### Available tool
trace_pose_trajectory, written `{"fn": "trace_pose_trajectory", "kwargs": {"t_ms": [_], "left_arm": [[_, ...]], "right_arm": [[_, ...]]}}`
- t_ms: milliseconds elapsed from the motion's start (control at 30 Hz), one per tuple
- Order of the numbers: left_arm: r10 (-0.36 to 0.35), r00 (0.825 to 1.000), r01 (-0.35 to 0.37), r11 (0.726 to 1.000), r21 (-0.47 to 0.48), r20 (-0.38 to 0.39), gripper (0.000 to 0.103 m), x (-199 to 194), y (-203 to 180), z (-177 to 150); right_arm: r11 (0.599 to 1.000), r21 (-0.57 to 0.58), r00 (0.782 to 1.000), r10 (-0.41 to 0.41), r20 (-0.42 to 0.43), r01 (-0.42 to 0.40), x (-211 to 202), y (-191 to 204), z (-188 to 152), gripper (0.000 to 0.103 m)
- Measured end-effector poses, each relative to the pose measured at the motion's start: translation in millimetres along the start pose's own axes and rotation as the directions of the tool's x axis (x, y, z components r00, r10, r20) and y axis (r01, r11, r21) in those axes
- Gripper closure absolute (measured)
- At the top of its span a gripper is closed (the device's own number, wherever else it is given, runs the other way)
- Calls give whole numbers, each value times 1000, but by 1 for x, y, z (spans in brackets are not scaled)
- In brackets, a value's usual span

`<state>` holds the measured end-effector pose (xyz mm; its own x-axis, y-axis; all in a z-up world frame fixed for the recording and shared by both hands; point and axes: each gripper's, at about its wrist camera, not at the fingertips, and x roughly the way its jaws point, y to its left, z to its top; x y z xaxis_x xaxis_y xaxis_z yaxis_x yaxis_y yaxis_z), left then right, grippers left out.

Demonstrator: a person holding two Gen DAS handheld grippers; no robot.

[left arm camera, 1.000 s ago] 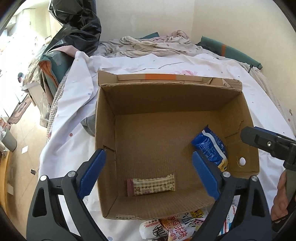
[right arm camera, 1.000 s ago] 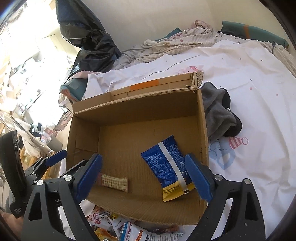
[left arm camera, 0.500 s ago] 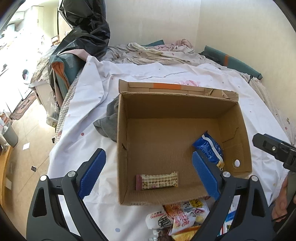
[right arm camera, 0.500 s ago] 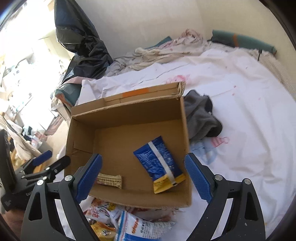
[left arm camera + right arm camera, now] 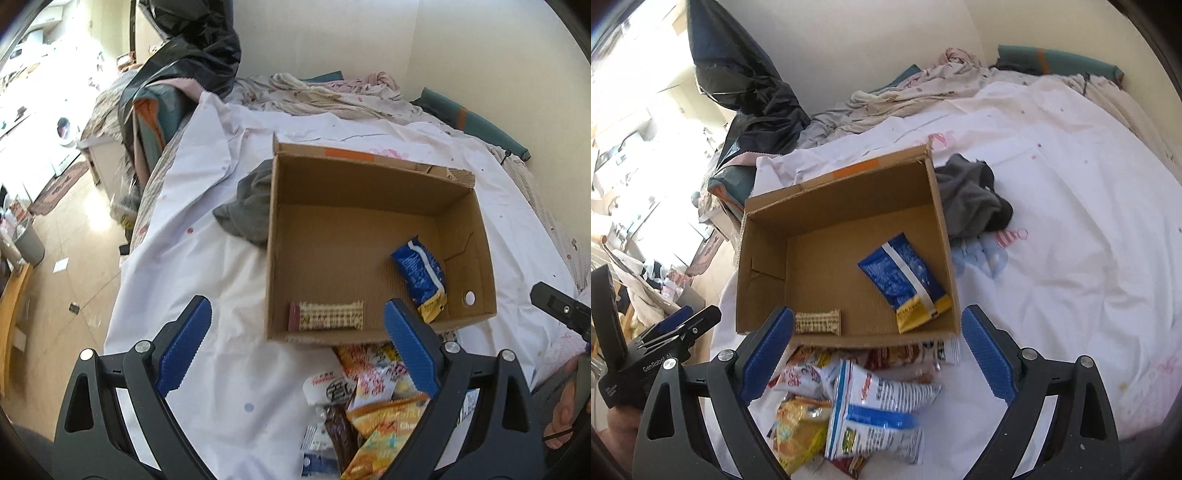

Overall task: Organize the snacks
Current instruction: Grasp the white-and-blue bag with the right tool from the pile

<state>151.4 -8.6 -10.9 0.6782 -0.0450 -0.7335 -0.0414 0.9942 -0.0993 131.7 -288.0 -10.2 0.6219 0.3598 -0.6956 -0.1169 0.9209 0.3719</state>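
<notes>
An open cardboard box (image 5: 461,229) (image 5: 761,258) sits on a white bedsheet. Inside lie a blue snack packet (image 5: 419,271) (image 5: 905,275) and a checked snack bar (image 5: 327,315) (image 5: 818,322). A pile of several snack packets (image 5: 373,402) (image 5: 857,402) lies on the sheet in front of the box. My left gripper (image 5: 295,349) is open and empty, held above the sheet near the box's front left corner. My right gripper (image 5: 879,354) is open and empty, above the pile just in front of the box.
A grey garment (image 5: 247,206) (image 5: 971,195) lies beside the box. Crumpled bedding (image 5: 332,96) and a black plastic bag (image 5: 192,55) are at the back. The bed edge and floor (image 5: 66,251) drop off at the left.
Both grippers have pulled back and up from the box. More of the snack pile shows in front of it. Both stay open and empty.
</notes>
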Motion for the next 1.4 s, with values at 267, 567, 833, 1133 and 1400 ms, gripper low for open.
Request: {"fn": "trace_pose_trajectory", "kwargs": {"t_ms": [267,567,833,1133,1400], "left_arm": [[10,998,-12,1000,-20,-59,10,-7,7,-21],[36,993,-43,997,-61,-111,10,-5,12,-36],[20,989,-36,994,-105,-146,10,2,17,-37],[2,985,-24,992,-127,-172,10,7,19,-39],[7,983,-29,992,-122,-183,10,11,18,-40]], "right_arm": [[998,62,999,26,-36,-23,-8,-15,-13,9],[950,304,958,146,-245,-67,21,-59,-40,9],[938,346,892,184,-412,-34,72,-49,-58,9],[942,334,830,195,-522,-11,118,-36,-72,8],[951,310,844,173,-507,-9,112,-40,-70,40]]}}
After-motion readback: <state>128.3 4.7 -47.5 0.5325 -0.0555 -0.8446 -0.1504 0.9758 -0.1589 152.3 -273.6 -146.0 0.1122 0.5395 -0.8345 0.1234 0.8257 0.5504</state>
